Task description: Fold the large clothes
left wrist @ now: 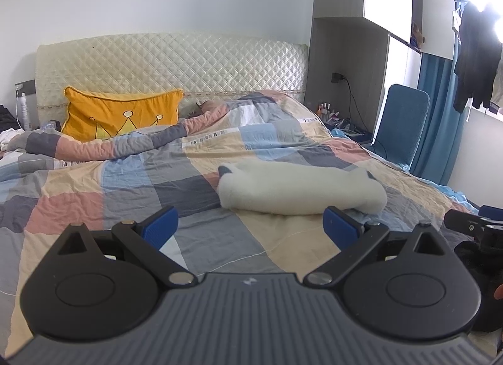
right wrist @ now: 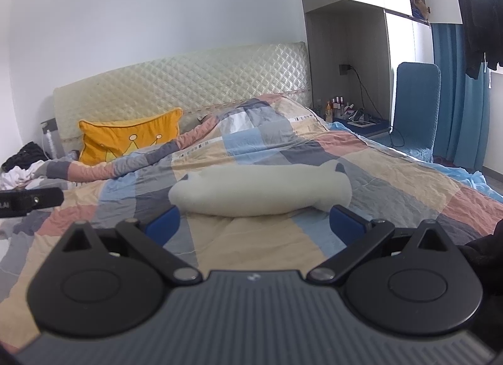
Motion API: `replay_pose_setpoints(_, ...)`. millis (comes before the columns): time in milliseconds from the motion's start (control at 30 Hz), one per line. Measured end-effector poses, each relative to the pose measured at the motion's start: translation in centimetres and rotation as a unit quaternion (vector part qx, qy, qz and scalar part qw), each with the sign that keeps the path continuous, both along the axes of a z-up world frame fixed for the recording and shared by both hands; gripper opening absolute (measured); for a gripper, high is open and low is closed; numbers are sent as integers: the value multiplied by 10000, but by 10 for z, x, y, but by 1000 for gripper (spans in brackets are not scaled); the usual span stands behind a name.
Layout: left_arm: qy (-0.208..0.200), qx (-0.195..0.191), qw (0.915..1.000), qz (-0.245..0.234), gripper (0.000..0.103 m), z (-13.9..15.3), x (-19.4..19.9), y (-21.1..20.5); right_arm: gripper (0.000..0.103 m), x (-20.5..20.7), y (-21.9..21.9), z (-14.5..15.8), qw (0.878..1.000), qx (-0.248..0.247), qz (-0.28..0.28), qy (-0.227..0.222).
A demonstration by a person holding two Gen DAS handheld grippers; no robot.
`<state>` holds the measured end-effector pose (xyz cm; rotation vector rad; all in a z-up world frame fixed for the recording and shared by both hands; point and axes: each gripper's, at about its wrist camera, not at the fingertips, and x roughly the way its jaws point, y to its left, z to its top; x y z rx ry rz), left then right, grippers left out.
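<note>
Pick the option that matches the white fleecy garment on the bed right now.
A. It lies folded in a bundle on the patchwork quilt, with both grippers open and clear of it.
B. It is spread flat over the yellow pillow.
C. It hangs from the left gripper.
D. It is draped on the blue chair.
A: the white garment rests bundled on the quilt, while the left gripper and right gripper stand open and short of it.

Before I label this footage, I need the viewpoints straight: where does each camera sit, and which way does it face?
Left wrist: on the left gripper, open, facing the headboard across the bed; the right gripper's tip shows at the right edge.
Right wrist: on the right gripper, open, facing likewise; the left gripper's tip shows at left.
Shared: folded white garment, yellow pillow, patchwork quilt, blue chair.
</note>
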<state>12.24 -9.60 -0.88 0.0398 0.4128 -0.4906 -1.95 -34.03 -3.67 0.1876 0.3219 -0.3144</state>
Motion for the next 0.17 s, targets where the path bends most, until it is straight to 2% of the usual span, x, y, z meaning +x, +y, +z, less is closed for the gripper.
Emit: replay_pose_setpoints(167,28,-22,10000,-42,100,1,-2,0,103,-3,1,1,10000,9,-14,-51)
